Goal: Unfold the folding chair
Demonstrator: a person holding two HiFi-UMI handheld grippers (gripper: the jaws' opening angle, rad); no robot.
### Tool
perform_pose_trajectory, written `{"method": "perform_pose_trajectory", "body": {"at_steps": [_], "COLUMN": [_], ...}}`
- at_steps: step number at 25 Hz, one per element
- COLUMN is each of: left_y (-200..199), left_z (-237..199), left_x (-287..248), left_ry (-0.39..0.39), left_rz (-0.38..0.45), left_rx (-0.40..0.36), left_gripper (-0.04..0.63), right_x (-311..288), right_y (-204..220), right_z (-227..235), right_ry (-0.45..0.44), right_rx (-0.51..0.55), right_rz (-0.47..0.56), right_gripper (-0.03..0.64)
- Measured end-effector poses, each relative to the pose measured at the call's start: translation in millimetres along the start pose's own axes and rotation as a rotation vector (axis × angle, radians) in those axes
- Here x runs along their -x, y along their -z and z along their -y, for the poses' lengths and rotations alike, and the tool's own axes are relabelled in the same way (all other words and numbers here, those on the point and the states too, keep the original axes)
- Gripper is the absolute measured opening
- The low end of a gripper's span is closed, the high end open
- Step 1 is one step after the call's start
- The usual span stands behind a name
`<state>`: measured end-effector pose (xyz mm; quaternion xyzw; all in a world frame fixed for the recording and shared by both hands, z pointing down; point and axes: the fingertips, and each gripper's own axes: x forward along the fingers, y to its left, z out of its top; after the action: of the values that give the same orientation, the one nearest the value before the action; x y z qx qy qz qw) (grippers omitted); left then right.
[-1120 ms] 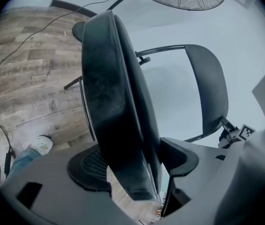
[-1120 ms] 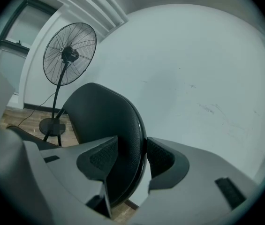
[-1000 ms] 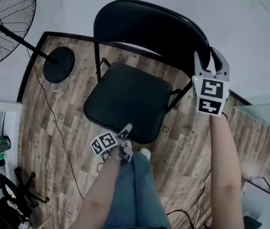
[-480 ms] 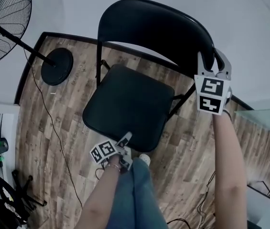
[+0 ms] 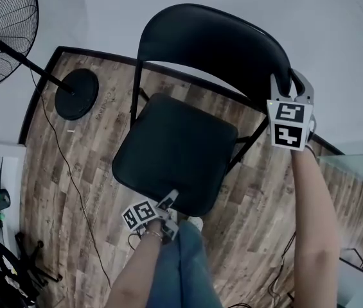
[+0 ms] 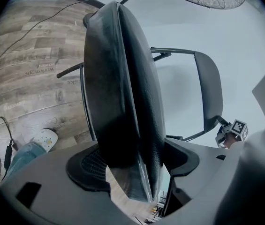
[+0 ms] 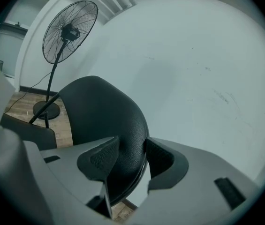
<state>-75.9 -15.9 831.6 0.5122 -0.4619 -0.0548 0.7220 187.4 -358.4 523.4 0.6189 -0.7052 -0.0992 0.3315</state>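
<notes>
A black folding chair stands open on the wood floor. Its padded seat lies nearly flat below the curved backrest. My left gripper is shut on the seat's near edge, and the left gripper view shows the seat edge-on between its pads. My right gripper is shut on the backrest's right end. In the right gripper view the backrest fills the gap between that gripper's pads. The right gripper's marker cube shows beside the backrest in the left gripper view.
A pedestal fan stands at the left with its round base and a cable trailing over the floor. A white wall rises behind the chair. The person's legs and a white shoe are just in front of the seat.
The seat's near edge has come down with my left gripper on it. My right gripper has shifted right and down with the backrest.
</notes>
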Motion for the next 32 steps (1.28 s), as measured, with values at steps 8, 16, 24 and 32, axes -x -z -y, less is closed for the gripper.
{"method": "perform_pose_trajectory", "body": {"at_steps": [8,16,24,32], "left_y": [0,0,10,31], "left_z": [-9,-14,-42,-70], "left_x": [-7,-7,0,-2], "left_ry": [0.004,-0.03,-0.164,-0.258], "left_rz": [-0.014,-0.041,-0.081,-0.092], "left_rx": [0.006,0.008,0.016,0.027], "left_gripper": [0.33,0.336,0.378,0.391], "right_x": [-26,-22,6,34], "right_y": [13,14,12,12], "right_z": [-1,-3,-16,-32], "right_ry": [-0.01,0.058,0.13,0.171], "right_rx": [0.016,0.037,0.049,0.072], "right_rz": [-0.072,-0.029,-0.015,-0.054], "right_gripper": [0.169,0.169,0.169,0.167]}}
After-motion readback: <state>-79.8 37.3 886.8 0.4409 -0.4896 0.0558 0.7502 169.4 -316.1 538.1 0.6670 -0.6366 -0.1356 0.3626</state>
